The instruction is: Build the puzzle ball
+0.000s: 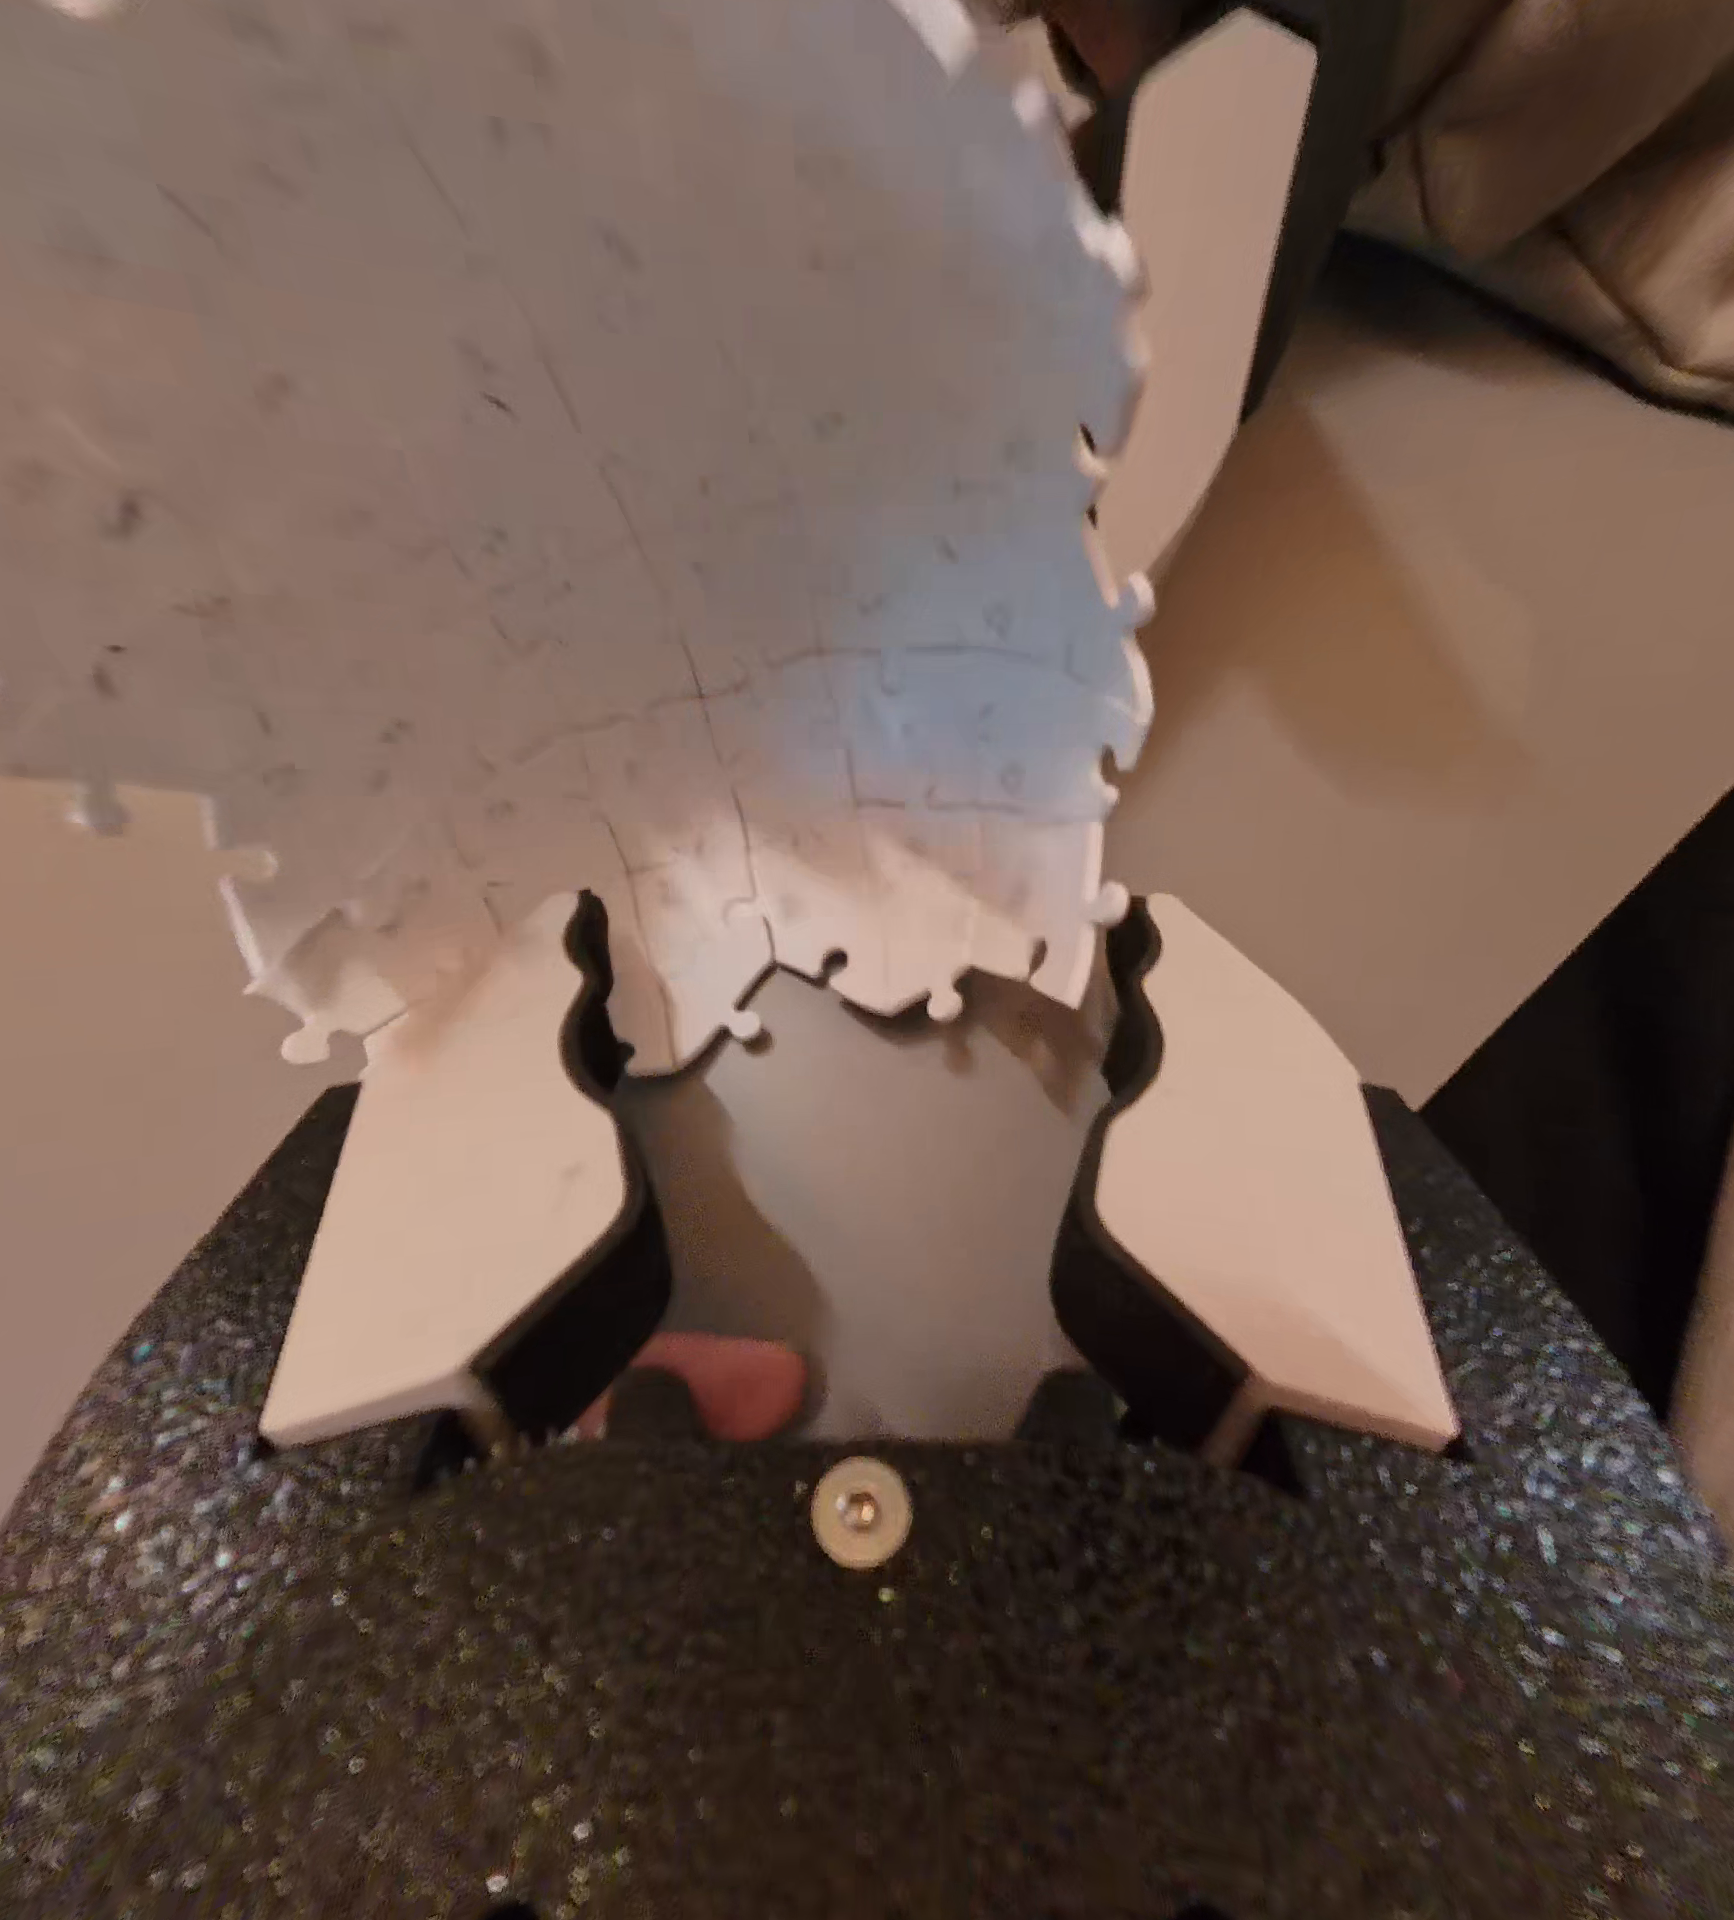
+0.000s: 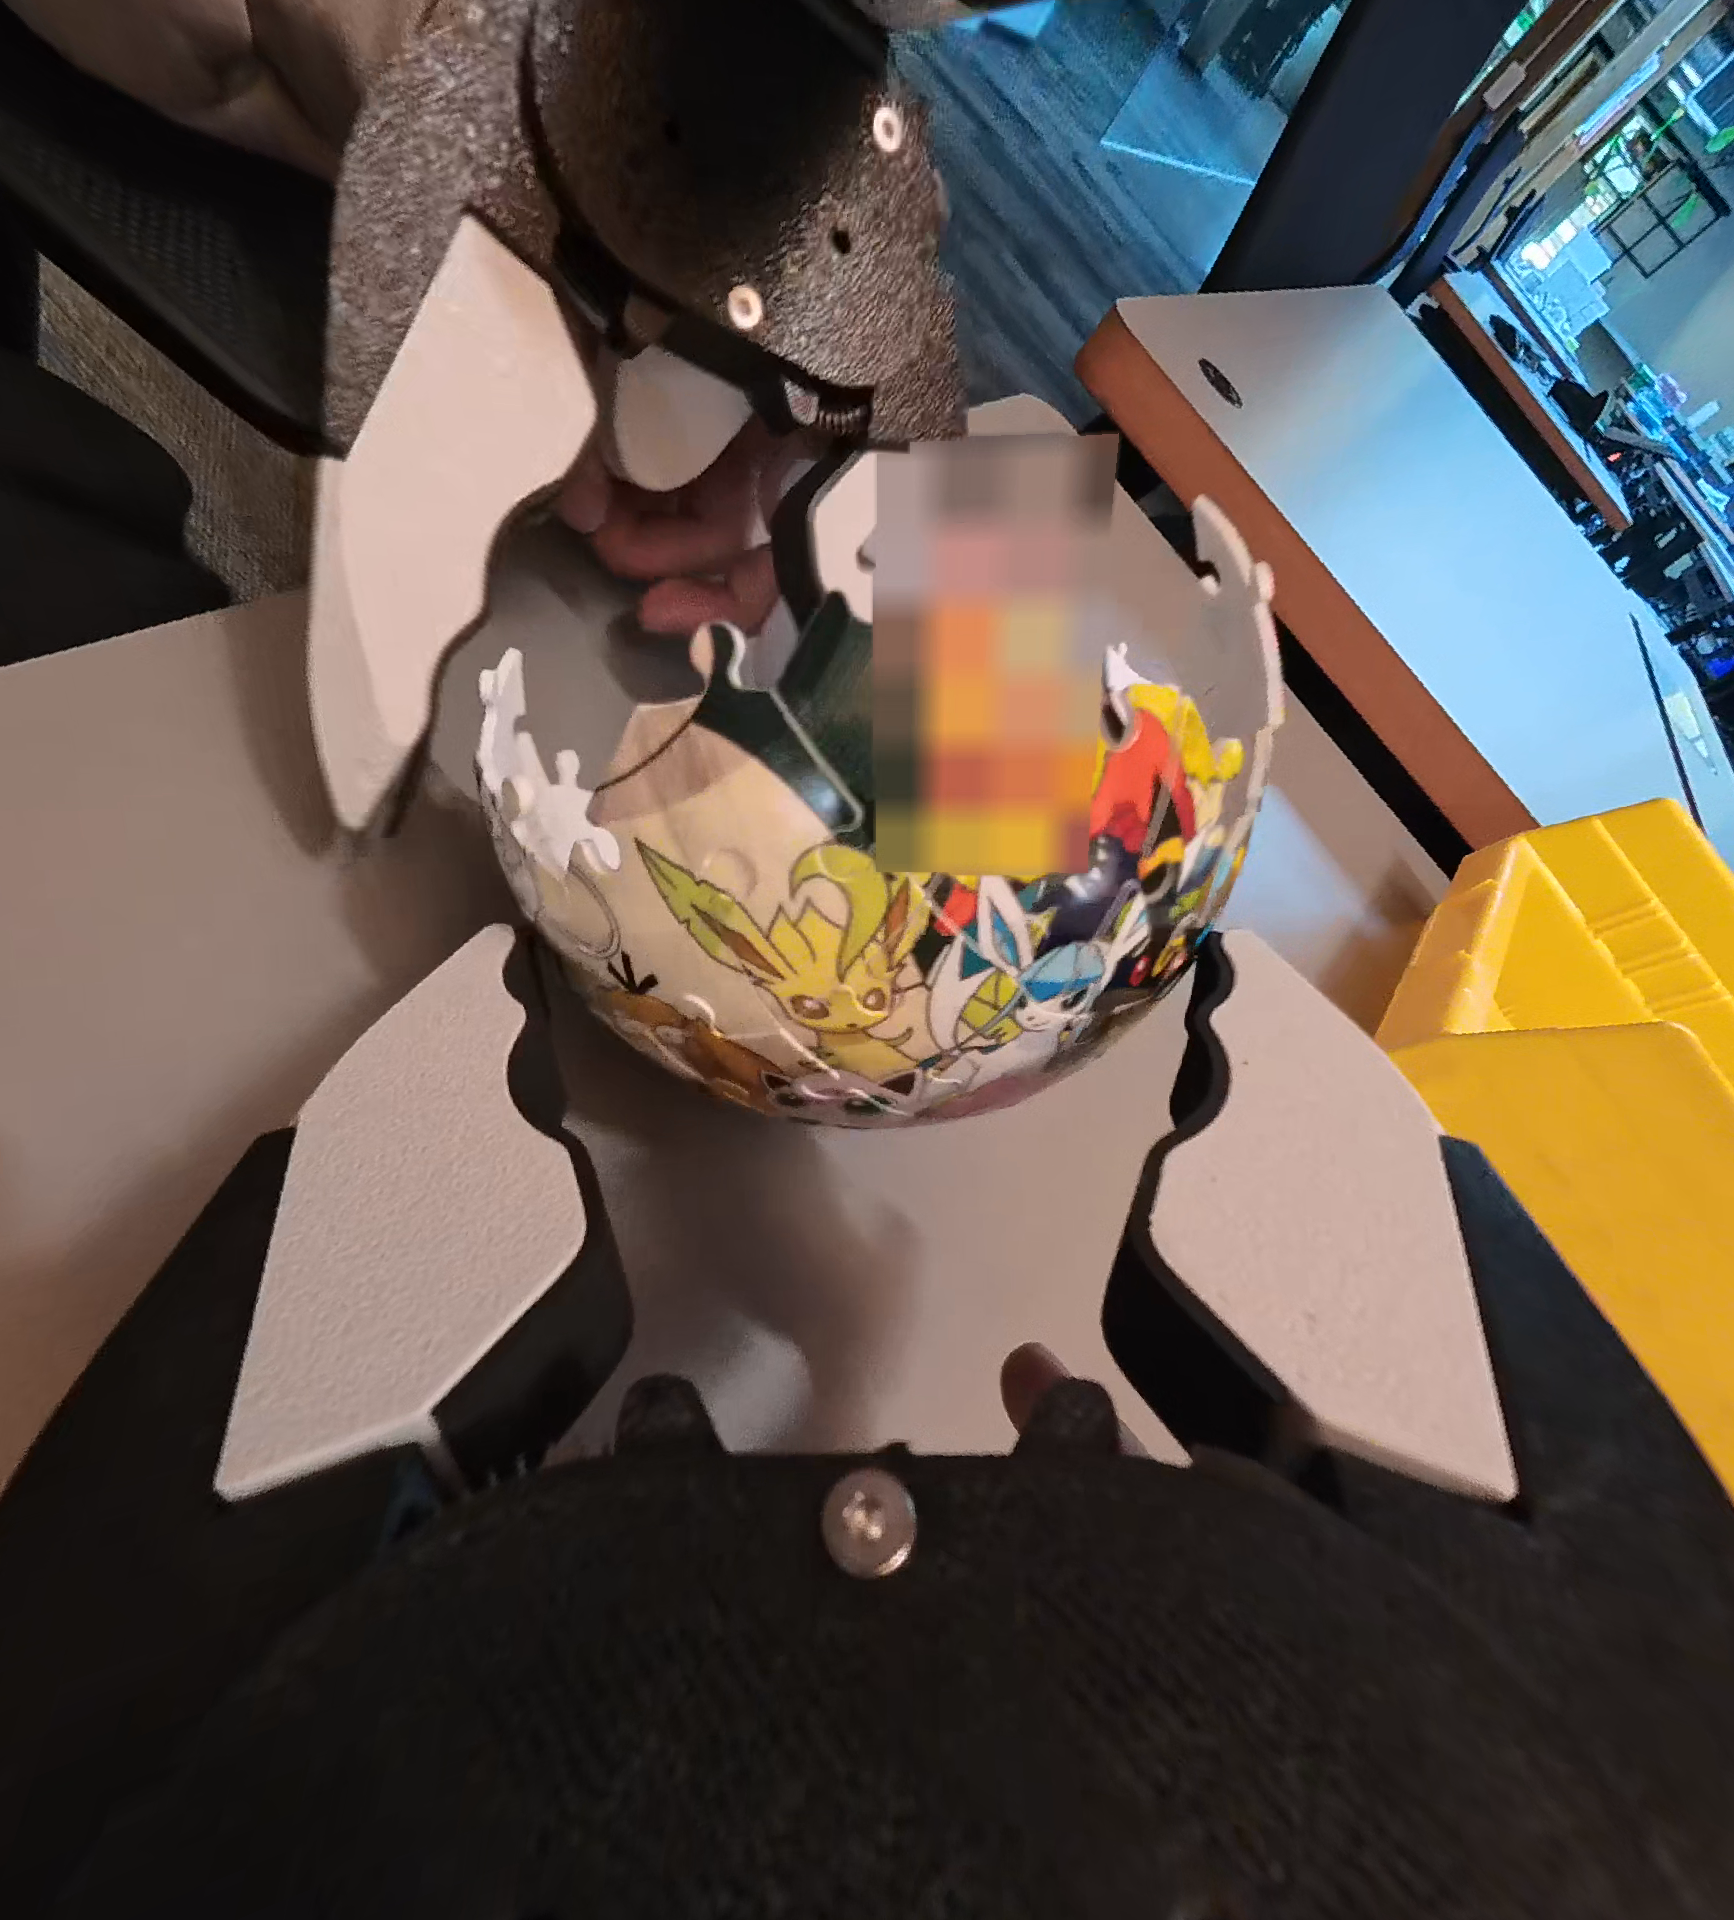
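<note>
The left gripper (image 1: 863, 997) has its fingers spread partway, and the jagged lower rim of the puzzle ball (image 1: 551, 499) sits between the tips; from the left wrist view the ball shows only its plain white inner face, a curved shell of joined pieces with knobs along its edge. One fingertip (image 1: 593, 977) lies against the shell's rim, while the other tip stands just beside the rim, and whether it touches cannot be told. In the right wrist view the same left gripper (image 2: 624, 582) comes in from above the ball, with one white finger outside the shell and the other reaching inside its open top. The right gripper (image 2: 863, 997) is spread wide and holds nothing; the printed underside of the puzzle ball (image 2: 842, 935) sits between and just beyond its fingertips, near both, though contact cannot be confirmed. The ball is a half-built bowl, cartoon-printed outside, raised a little above the pale desk (image 2: 115, 883). To one side of the ball, resting at the desk's edge, is a yellow bin (image 2: 1621, 1039). Beyond the ball stands a second white desk with a wooden edge (image 2: 1362, 499), and farther behind it a dim room with cluttered shelves (image 2: 1725, 520).
</note>
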A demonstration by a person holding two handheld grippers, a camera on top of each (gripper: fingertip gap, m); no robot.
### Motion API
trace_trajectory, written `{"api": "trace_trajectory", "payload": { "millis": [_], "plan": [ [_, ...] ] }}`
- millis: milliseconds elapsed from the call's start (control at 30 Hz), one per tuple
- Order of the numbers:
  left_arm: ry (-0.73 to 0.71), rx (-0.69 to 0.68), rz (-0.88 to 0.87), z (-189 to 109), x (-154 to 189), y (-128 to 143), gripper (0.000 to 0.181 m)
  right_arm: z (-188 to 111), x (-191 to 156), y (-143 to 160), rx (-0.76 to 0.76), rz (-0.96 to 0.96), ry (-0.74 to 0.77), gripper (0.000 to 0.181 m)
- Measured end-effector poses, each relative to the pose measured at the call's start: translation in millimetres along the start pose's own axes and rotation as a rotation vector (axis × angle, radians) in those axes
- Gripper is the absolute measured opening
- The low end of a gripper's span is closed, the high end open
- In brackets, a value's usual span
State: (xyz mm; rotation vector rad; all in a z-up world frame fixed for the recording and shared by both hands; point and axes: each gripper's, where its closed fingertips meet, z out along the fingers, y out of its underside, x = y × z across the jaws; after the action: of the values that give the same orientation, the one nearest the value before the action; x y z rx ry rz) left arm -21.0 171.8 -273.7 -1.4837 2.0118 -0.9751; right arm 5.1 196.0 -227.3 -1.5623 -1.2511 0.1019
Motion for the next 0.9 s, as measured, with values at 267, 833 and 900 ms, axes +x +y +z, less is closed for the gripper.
{"api": "trace_trajectory", "payload": {
  "millis": [267, 833, 900],
  "plan": [
    [-0.023, 0.121, 0.031, -17, -8, -11, 0.092, -1, 0, 4, 0.007, 0.041, 0.014, 0.114],
    [0.031, 0.516, -0.167, -73, -26, -59, 0.098, -6, -5, 16, 0.003, 0.152, 0.025, 0.112],
    [0.021, 0.58, -0.225, -84, -36, -66, 0.099, -7, -5, 21, -0.031, 0.164, 0.03, 0.113]
  ]
}}
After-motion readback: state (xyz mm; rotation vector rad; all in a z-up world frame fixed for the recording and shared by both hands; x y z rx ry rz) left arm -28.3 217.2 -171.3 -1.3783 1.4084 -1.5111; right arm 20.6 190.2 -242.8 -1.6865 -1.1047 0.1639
